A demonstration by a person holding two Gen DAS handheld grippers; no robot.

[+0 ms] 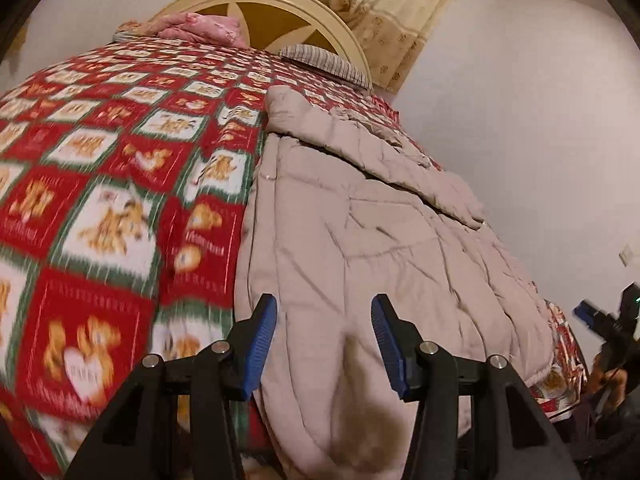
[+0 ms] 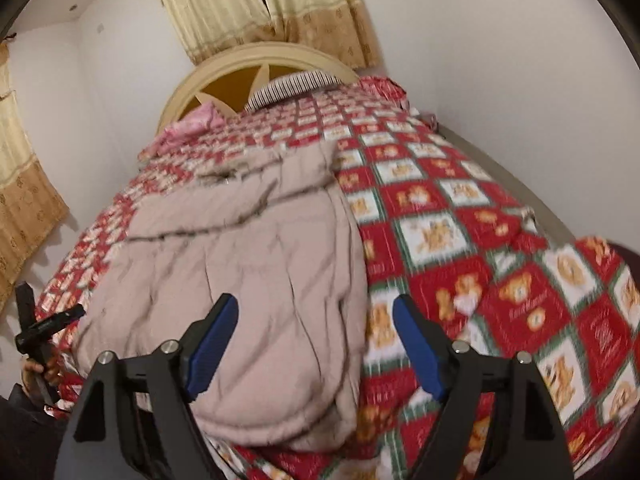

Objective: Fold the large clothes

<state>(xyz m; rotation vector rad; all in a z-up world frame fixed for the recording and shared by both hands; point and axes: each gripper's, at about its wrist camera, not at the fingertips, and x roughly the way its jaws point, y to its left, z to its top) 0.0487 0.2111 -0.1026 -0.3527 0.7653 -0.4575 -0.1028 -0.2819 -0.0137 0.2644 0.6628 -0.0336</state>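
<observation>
Left wrist: "BABY" on bedspread (image 1: 92, 208) heart, beside coat (image 1: 360, 216).

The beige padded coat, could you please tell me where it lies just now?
The beige padded coat lies spread on the red teddy-bear bedspread, along the bed's right side in the left wrist view, its far end towards the striped pillow.

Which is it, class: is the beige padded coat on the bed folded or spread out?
Folded: the coat lies doubled lengthwise, one layer overlapping.

Left gripper (image 1: 324, 320) jaws apart, right gripper (image 2: 316, 322) wider (both empty), angled downward
</observation>
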